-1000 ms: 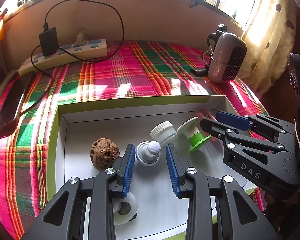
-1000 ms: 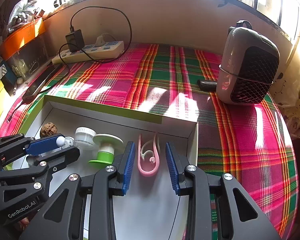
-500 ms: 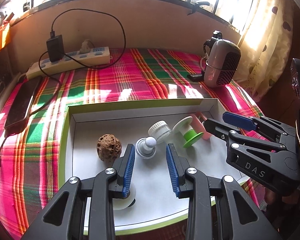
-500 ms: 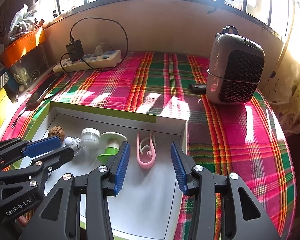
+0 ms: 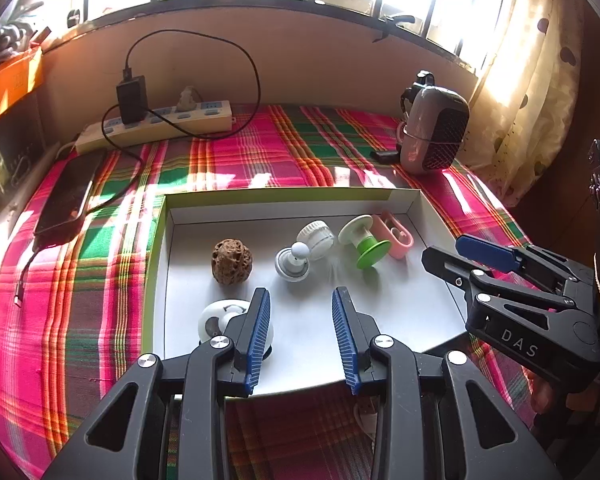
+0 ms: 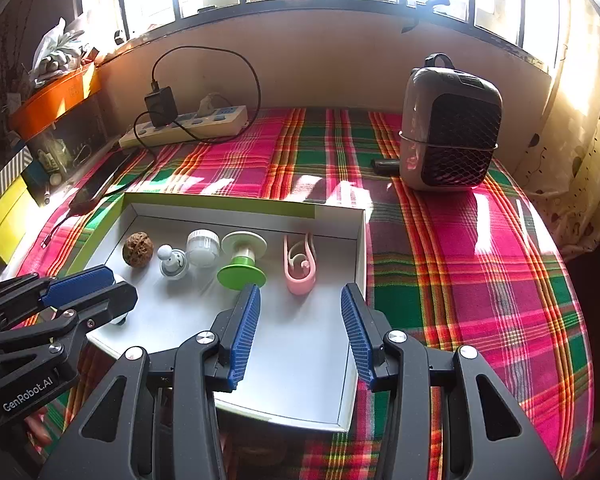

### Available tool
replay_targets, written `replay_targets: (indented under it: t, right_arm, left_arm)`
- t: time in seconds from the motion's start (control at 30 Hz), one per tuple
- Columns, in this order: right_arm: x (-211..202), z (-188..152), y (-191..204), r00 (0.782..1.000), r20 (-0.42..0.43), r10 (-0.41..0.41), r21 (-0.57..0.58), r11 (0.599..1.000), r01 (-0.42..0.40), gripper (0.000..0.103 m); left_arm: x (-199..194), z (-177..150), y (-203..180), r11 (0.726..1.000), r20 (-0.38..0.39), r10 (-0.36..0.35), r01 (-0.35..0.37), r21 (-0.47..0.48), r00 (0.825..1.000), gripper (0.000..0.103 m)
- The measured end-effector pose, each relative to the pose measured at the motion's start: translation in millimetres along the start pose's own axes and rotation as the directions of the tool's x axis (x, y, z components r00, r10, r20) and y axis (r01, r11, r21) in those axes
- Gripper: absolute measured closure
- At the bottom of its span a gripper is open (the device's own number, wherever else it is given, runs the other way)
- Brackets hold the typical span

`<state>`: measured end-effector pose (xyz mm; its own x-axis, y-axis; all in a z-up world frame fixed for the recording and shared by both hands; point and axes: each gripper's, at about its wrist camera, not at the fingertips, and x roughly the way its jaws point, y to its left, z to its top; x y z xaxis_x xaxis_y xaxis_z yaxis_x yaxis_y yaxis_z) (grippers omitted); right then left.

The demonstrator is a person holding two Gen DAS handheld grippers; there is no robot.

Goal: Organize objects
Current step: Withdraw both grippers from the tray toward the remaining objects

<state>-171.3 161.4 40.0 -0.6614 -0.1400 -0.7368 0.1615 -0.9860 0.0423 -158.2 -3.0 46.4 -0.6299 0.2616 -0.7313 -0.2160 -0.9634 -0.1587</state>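
A shallow white box with a green rim [image 5: 284,194] [image 6: 220,202] lies on the plaid cloth. In it stand a brown walnut [image 5: 232,261] [image 6: 138,249], a grey knob with a white ball [image 5: 293,264] [image 6: 172,262], a white ribbed cap [image 5: 317,236] [image 6: 203,242], a green and white spool [image 5: 366,242] [image 6: 242,262], a pink clip [image 5: 396,234] [image 6: 299,266] and a white round object [image 5: 220,318]. My left gripper [image 5: 302,340] [image 6: 80,288] is open and empty above the box's near edge. My right gripper [image 6: 300,332] [image 5: 472,254] is open and empty above the box's right part.
A small dark heater [image 5: 434,136] [image 6: 450,136] stands at the back right. A power strip with a plugged charger [image 5: 156,120] [image 6: 188,120] lies at the back left. A dark phone [image 5: 70,196] [image 6: 100,180] lies left of the box. A curtain [image 5: 532,80] hangs on the right.
Both grippers have pulled back and up from the box, so its objects look smaller and farther. The right jaws have opened wider. The objects in the box have not moved.
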Motion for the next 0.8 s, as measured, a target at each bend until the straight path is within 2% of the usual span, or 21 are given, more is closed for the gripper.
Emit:
replay_targets:
  t: [0.4, 0.8]
  right_arm:
    - [-28.5, -26.1, -6.2, 1.000, 0.026, -0.001, 0.034, 0.999, 0.000, 0.059]
    - [-41.7, -51.1, -9.0, 1.000, 0.025, -0.002, 0.051, 0.999, 0.001, 0.059]
  left_arm:
    - [-27.8, -27.2, 0.0, 0.999, 0.023, -0.041, 0.042, -0.023, 0.999, 0.073]
    - [-28.9, -55.3, -2.8, 0.994, -0.041, -0.099, 0.097, -0.049, 0.994, 0.073]
